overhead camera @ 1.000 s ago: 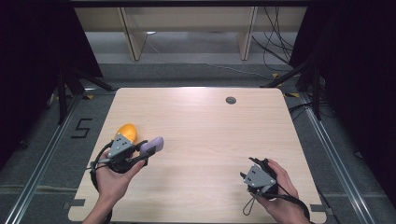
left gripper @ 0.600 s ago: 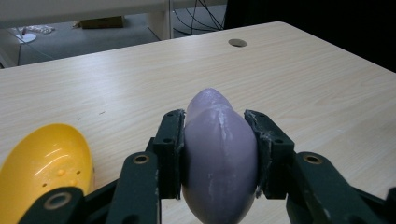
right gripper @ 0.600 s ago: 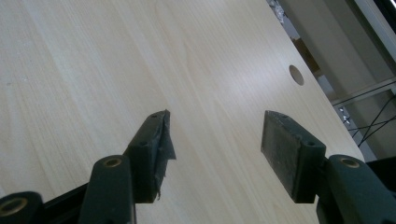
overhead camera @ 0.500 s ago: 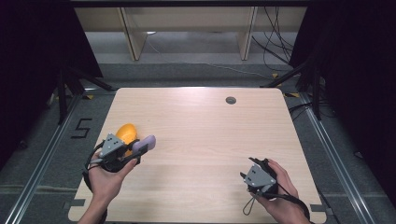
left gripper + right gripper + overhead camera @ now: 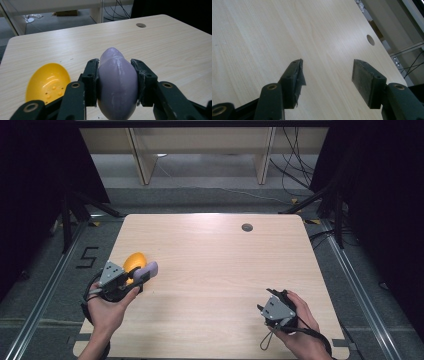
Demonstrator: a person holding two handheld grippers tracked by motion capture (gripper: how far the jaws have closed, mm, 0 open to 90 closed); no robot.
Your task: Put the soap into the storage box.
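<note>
gripping purple egg half [image 5: 117,82], left gripper [image 5: 117,82]

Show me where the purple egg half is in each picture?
High view: purple egg half at left, in the left gripper, beside the yellow egg half.
Left gripper view: bottom centre, clamped between the jaws.
Right gripper view: not in it.
Shared landmark: the table's round hole.

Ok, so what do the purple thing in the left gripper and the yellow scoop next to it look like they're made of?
Purple object: probably soft rubber, foam or silicone, with a matte surface, faint whitish scuffs and a raised ridge down its middle; the left gripper has its jaws pressed against both its sides.
Yellow scoop: likely hard plastic, glossy, with sharp light reflections and small dimples or holes in its hollow.
</note>
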